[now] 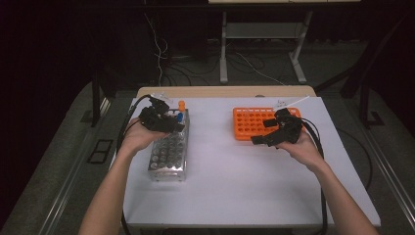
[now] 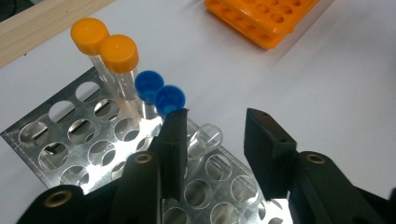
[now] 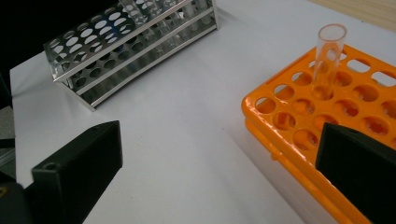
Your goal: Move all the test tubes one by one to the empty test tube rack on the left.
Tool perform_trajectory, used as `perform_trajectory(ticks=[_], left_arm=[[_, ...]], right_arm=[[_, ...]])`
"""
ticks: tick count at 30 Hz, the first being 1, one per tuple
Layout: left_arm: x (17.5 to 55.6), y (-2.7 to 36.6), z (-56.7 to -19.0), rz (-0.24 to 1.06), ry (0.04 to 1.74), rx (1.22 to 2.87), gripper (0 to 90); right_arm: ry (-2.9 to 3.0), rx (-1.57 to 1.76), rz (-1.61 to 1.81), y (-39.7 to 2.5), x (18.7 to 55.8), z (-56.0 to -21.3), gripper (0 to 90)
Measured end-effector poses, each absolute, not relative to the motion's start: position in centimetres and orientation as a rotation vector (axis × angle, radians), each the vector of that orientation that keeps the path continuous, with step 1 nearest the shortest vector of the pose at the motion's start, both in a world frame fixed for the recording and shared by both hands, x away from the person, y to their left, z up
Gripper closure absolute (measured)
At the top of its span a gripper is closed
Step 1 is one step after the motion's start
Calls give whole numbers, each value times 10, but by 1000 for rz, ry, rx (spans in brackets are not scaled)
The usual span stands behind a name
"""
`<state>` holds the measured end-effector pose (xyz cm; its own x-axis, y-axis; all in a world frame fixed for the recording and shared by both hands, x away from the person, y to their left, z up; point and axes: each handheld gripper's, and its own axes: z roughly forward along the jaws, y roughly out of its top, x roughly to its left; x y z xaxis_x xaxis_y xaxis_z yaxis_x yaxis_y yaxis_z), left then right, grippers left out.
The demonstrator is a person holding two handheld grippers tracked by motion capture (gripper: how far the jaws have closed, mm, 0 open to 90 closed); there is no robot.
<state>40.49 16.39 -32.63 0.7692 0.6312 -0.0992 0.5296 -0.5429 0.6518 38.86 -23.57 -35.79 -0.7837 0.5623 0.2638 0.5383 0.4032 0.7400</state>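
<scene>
A metal tube rack (image 1: 169, 154) stands at the table's left; my left gripper (image 1: 176, 125) hovers over its far end. In the left gripper view that gripper (image 2: 217, 116) is open, and an uncapped clear tube (image 2: 208, 136) in the metal rack (image 2: 70, 135) stands between the jaws, close to the left one. Behind it stand two blue-capped tubes (image 2: 169, 99) and two orange-capped tubes (image 2: 119, 52). My right gripper (image 1: 263, 132) is at the near edge of the orange rack (image 1: 244, 122). It is wide open (image 3: 222, 140) and holds nothing. A clear uncapped tube (image 3: 328, 58) stands upright in the orange rack (image 3: 299, 116).
The white table top (image 1: 235, 176) has free room between the two racks and toward the front edge. A cable (image 1: 128, 117) trails from the left gripper along the table's left side. Desk legs and cables (image 1: 222, 49) lie on the floor behind the table.
</scene>
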Motion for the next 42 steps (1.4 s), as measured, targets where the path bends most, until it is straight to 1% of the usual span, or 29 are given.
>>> perform_trajectory(ticks=[6,15,22,25,26,30,31,33,35,37,38,40,42], left_arm=[[395,163,-318,199,853,2253,474],[378,158,-304,210,824,2212,252],[370,151,-301,193,799,2219,105],[368,148,-300,191,796,2221,9],[367,147,-300,195,794,2220,0],[364,145,-298,210,776,2212,0],[363,145,-297,212,774,2209,0],[362,144,-297,218,764,2209,0],[361,144,-297,227,761,2211,0],[360,144,-297,225,755,2207,0],[359,144,-297,227,755,2207,0],[358,145,-297,225,754,2202,0],[358,145,-297,230,754,2204,0]], right_arm=[[2601,1034,1351,-235,398,-357,2],[2581,1056,1308,-234,412,-362,2],[2584,1056,1254,-227,426,-371,2],[2583,1057,1228,-223,434,-373,11],[2584,1062,1227,-222,436,-374,50],[2569,1075,1235,-221,445,-380,53],[2560,1080,1232,-222,447,-381,72],[2542,1099,1253,-225,452,-383,161],[2518,1114,1261,-227,455,-385,168],[2514,1125,1251,-228,459,-389,245],[2509,1130,1245,-229,460,-391,248],[2500,1137,1227,-228,462,-394,331],[2487,1139,1215,-228,464,-396,368]])
